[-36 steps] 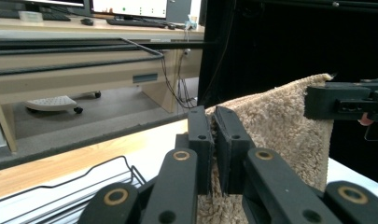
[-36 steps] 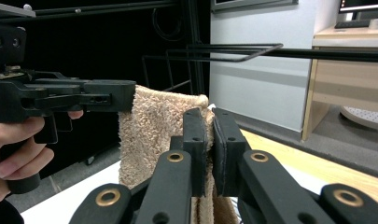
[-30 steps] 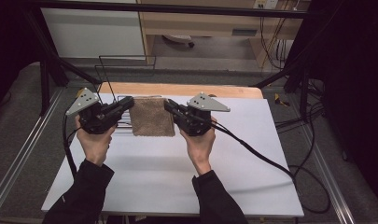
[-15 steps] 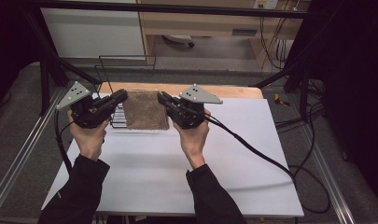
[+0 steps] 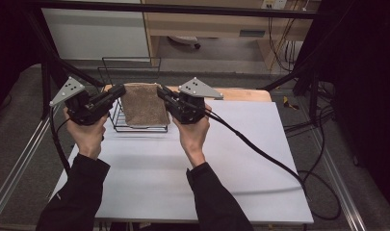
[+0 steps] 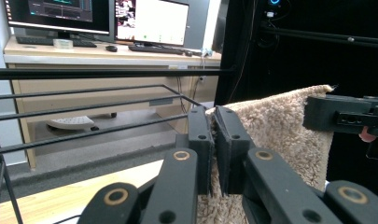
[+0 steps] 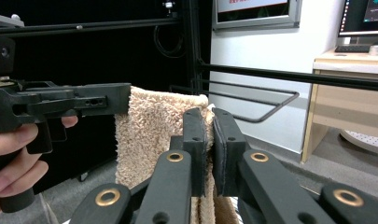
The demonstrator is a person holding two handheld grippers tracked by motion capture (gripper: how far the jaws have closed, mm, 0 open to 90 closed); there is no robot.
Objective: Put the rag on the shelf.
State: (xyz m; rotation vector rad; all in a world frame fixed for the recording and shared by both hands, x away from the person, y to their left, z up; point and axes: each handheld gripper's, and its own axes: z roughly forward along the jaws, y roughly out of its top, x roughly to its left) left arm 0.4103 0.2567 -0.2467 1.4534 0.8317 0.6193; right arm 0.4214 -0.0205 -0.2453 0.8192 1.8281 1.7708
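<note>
The left gripper is clamped on one top corner of a tan fleecy cloth, and the right gripper on the other. The cloth is held spread above a black wire rack near the tabletop's far left corner.

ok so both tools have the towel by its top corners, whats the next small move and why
Probably carry the towel a little farther over the wire rack and lower it; left tool and right tool hold it spread, hanging above the rack's front.
</note>
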